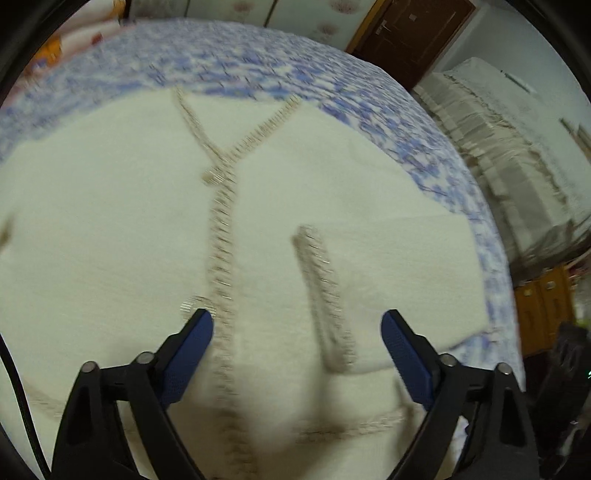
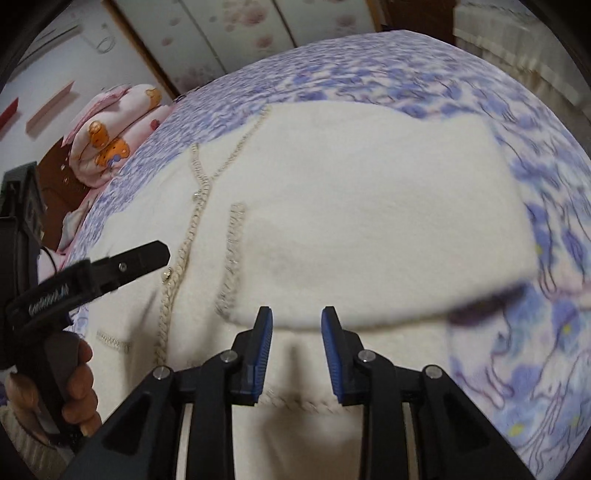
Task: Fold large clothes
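A cream knit cardigan (image 1: 122,229) with beige braided trim lies flat on a blue floral bedspread (image 1: 258,62). Its right sleeve (image 1: 388,266) is folded across the front, cuff trim pointing toward me. My left gripper (image 1: 297,332) is open and empty, hovering over the lower front near the placket. In the right wrist view the cardigan (image 2: 351,206) shows the folded sleeve panel on top. My right gripper (image 2: 296,325) is open with a narrow gap, empty, just above the sleeve's near edge. The left gripper (image 2: 159,254) shows at the left, held by a hand.
The bedspread (image 2: 517,350) extends right of the garment. A pink cartoon quilt (image 2: 110,133) is piled at the bed's far left. A covered white unit (image 1: 517,147) and a brown door (image 1: 410,33) stand beyond the bed's right side. Orange cabinets (image 1: 543,306) sit lower right.
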### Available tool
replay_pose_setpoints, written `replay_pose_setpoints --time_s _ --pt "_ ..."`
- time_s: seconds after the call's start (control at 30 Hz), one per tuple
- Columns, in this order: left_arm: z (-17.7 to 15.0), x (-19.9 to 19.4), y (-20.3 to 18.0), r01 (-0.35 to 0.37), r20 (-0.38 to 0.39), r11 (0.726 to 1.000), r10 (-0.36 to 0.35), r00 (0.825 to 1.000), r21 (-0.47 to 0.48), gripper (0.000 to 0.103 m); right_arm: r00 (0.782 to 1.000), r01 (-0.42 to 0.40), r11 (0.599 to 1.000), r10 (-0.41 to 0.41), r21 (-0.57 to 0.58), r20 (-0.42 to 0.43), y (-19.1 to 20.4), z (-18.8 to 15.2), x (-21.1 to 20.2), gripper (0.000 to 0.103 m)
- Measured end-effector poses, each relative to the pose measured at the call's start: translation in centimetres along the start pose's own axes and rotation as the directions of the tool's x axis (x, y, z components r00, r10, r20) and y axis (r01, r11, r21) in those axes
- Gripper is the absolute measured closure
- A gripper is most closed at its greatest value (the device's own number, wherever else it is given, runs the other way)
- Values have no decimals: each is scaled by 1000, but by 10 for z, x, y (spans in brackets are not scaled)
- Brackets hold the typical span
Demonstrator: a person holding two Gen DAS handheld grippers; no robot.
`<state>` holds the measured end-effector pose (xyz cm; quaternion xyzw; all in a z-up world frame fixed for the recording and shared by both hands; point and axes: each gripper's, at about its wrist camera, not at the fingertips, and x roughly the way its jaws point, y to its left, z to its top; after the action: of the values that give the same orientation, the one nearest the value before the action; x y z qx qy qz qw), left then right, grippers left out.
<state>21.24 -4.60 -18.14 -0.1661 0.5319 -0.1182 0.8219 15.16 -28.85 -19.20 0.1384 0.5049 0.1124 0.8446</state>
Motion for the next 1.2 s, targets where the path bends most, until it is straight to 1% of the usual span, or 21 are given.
replay_pose_setpoints --time_s 0.03,0.1,0.17,0.27,0.4,0.5,0.6,0.67,0.73,0.77,0.8,0.83,0.87,0.9,0.93,1.0,1.07,1.13,1.2 --pt "-1 8 -2 44 -27 999 -45 999 -19 19 1000 -10 999 10 30 3 -9 -4 -5 75" --pt "-3 24 -4 94 -69 994 -98 993 -55 20 999 -33 996 33 82 11 -21 -12 -9 75" --pt "-7 37 -5 102 -95 992 -109 989 -72 20 999 -40 991 38 125 15 -31 -20 -13 73" --pt "-9 53 -9 97 -120 992 -106 987 -76 20 999 -46 986 45 161 14 -37 -24 -14 72" --pt "-8 65 -19 60 -122 998 -62 991 -26 20 999 -47 985 49 168 -8 -40 -27 -8 72" --pt "-6 66 -22 40 -121 999 -40 992 -2 20 999 -52 983 54 176 -6 -40 -27 -6 72" --pt "-7 68 -27 35 -119 999 -31 992 26 20 998 -59 982 62 177 -9 -39 -29 -4 72" --pt "-8 70 -32 44 -128 998 -37 991 53 22 998 -61 983 65 175 -12 -36 -30 -4 72" --pt "-10 69 -35 58 -143 996 -47 989 75 39 997 -71 982 74 177 -12 -36 -31 -4 72" --pt "-11 71 -37 65 -153 995 -51 987 82 42 997 -71 982 74 178 -13 -36 -32 -4 72" --pt "-12 72 -39 57 -158 994 -43 987 90 42 997 -70 981 74 178 -15 -38 -30 -3 72" --pt "-12 72 -40 50 -155 994 -34 987 96 46 997 -72 981 76 180 -15 -38 -30 -3 72" --pt "-12 72 -41 43 -153 994 -26 988 104 52 997 -74 980 78 182 -14 -39 -30 -3 72" --pt "-12 73 -41 35 -154 993 -18 988 112 71 997 -75 980 79 184 -13 -39 -31 -4 72" --pt "-12 74 -40 39 -166 992 -19 986 116 82 997 -77 980 81 186 -13 -39 -31 -4 72" --pt "-12 73 -40 56 -174 992 -36 984 111 87 996 -80 979 83 185 -11 -41 -33 -4 72" --pt "-11 67 -46 34 -160 990 -12 987 137 88 997 -76 980 80 182 -12 -41 -34 -5 72" --pt "-4 55 -58 0 -124 982 24 992 191 89 997 -69 981 73 180 -13 -41 -34 -6 72" --pt "9 33 -72 -11 -59 969 26 998 248 89 998 -62 982 64 177 -11 -41 -34 -7 72"
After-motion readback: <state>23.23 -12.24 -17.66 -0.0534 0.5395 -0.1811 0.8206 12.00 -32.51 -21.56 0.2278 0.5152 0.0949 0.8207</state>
